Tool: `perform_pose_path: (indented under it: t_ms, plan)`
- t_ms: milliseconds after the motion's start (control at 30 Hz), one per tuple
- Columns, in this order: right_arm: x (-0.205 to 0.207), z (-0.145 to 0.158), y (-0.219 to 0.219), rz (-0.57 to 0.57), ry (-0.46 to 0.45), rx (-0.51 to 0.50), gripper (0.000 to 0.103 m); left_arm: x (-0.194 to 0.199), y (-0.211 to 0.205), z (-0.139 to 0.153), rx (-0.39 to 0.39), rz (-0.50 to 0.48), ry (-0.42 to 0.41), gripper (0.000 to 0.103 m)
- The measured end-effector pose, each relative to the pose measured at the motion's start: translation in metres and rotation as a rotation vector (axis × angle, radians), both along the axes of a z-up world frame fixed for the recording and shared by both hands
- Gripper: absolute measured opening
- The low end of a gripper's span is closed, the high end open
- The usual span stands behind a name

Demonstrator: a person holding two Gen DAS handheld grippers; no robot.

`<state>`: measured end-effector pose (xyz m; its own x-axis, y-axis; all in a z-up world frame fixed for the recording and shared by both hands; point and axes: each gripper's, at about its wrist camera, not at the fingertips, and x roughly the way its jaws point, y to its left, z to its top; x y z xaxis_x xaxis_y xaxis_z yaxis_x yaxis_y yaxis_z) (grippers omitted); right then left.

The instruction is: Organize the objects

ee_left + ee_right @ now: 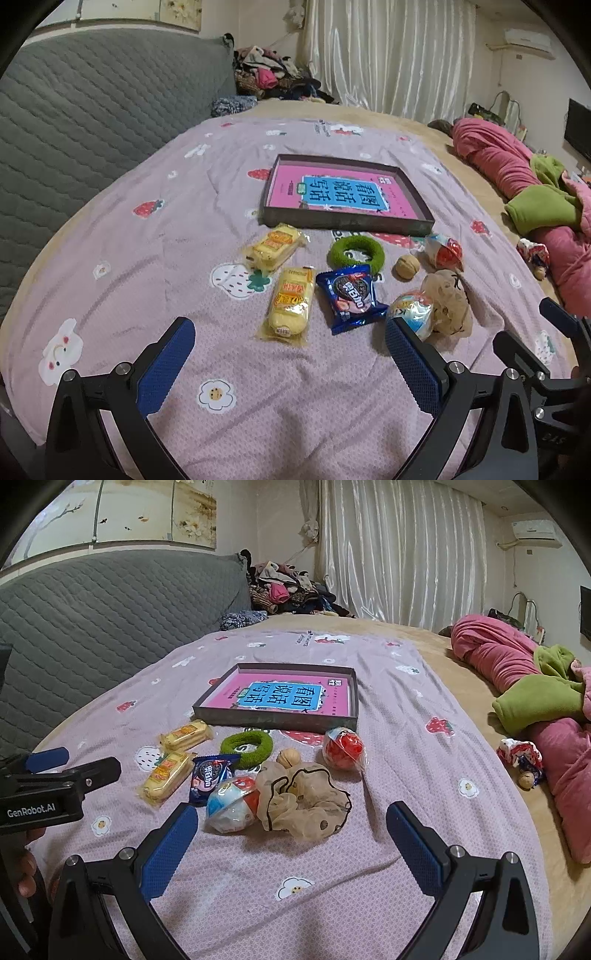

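A shallow dark tray [347,221] [273,722] holding a pink book lies on the lilac bedspread. In front of it lie two yellow cake packets [290,304] [273,247], a blue cookie packet [349,297], a green hair ring [356,251], a walnut [406,267], a red wrapped ball [343,751], a blue-white ball [232,805] and a beige scrunchie [306,801]. My left gripper [290,332] is open just short of the near cake packet. My right gripper [293,812] is open just short of the scrunchie. Neither holds anything.
A grey quilted headboard [92,110] rises on the left. Pink and green bedding [535,686] is heaped on the right, with a small wrapped toy [519,757] beside it. Clothes [284,587] are piled at the far end by the curtain.
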<state>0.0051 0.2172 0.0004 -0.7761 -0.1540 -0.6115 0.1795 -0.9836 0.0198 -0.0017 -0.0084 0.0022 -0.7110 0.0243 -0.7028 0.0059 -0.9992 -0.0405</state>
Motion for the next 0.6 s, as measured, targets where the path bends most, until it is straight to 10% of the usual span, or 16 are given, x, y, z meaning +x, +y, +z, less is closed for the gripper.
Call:
perform_pose_path:
  t_ms: [600]
  plan:
    - [-0.003, 0.015, 0.000, -0.003, 0.044, 0.050, 0.103, -0.008, -0.004, 0.007, 0.002, -0.037, -0.004, 0.102]
